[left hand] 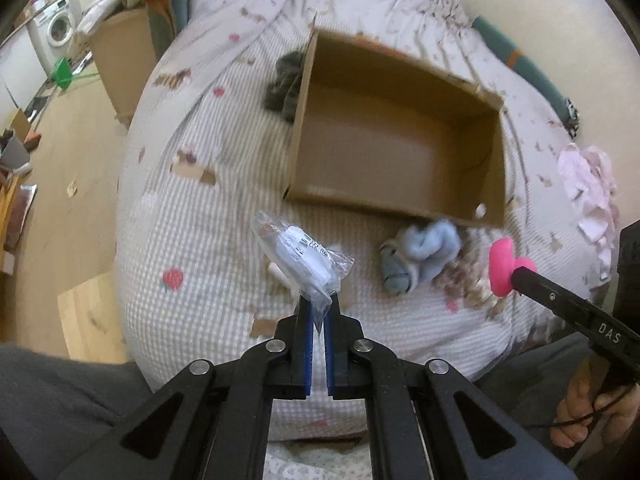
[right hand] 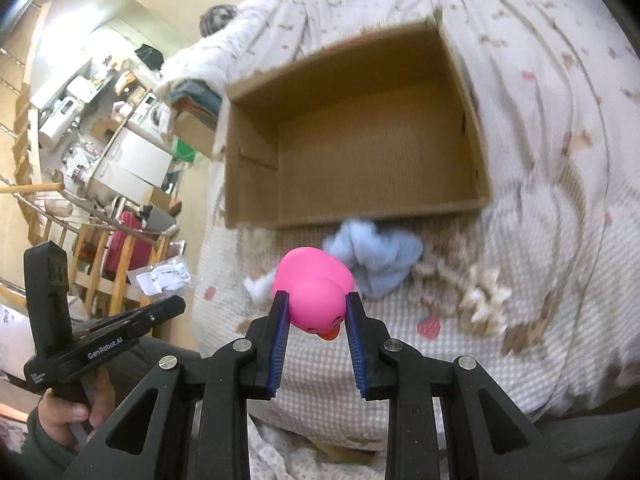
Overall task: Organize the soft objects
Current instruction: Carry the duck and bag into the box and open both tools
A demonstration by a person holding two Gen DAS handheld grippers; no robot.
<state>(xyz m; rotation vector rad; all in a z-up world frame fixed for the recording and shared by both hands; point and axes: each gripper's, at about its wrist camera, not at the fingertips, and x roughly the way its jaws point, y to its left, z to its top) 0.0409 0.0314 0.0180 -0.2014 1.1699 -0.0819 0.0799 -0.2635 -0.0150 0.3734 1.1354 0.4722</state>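
My left gripper [left hand: 319, 300] is shut on a clear plastic bag [left hand: 304, 256] with a white item inside, held above the bed in front of the open cardboard box [left hand: 396, 200]. My right gripper [right hand: 316, 300] is shut on a pink rubber duck [right hand: 314, 284], held above the bed just before the box [right hand: 360, 216]; the duck also shows in the left wrist view [left hand: 502, 266]. A light blue fluffy cloth [left hand: 420, 258] lies against the box's near wall, also in the right wrist view [right hand: 376, 256]. The bag shows at the left there [right hand: 162, 278].
A dark grey fuzzy item [left hand: 286, 86] lies left of the box. A beige knitted piece [right hand: 476, 296] lies right of the blue cloth. Pink clothing [left hand: 588, 188] is at the bed's right. Another cardboard box [left hand: 120, 52] stands beside the bed's left edge, over wooden floor [left hand: 68, 152].
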